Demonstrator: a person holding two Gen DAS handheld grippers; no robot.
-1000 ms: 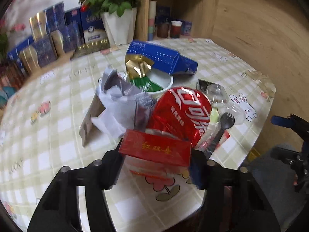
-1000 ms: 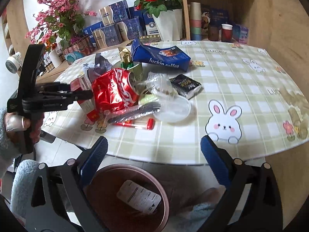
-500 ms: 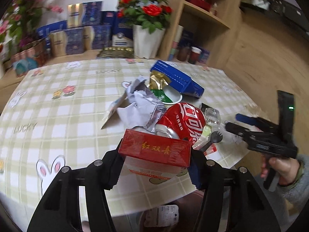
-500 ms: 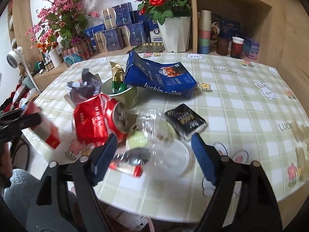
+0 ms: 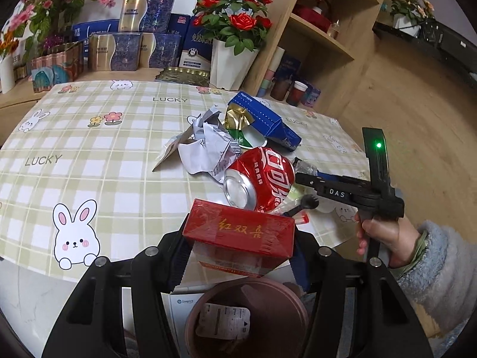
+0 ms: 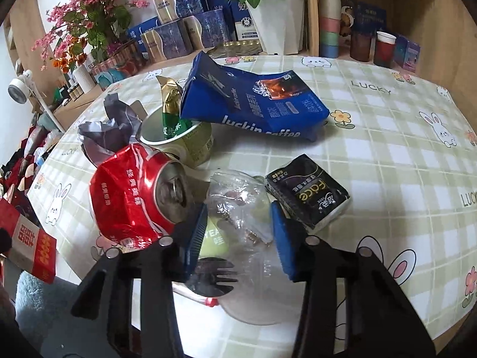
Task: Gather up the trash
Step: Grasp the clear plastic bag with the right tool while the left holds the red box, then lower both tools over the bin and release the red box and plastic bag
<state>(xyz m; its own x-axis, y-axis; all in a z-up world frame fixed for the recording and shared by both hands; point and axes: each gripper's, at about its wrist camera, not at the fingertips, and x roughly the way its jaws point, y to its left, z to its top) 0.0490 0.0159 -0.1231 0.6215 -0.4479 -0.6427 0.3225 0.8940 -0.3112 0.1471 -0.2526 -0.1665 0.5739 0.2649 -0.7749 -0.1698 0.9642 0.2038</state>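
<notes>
Red box (image 5: 238,232) clamped across its long axis in left gripper (image 5: 238,253), hanging directly above brown bin (image 5: 247,319); right gripper (image 6: 238,238) closing around clear plastic wrapper (image 6: 238,208) on table (image 6: 387,149).

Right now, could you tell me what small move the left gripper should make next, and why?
Probably open the left gripper. It holds the red box clamped between its pads, and the brown bin sits almost directly beneath, below the table edge, so the box should drop in.
</notes>
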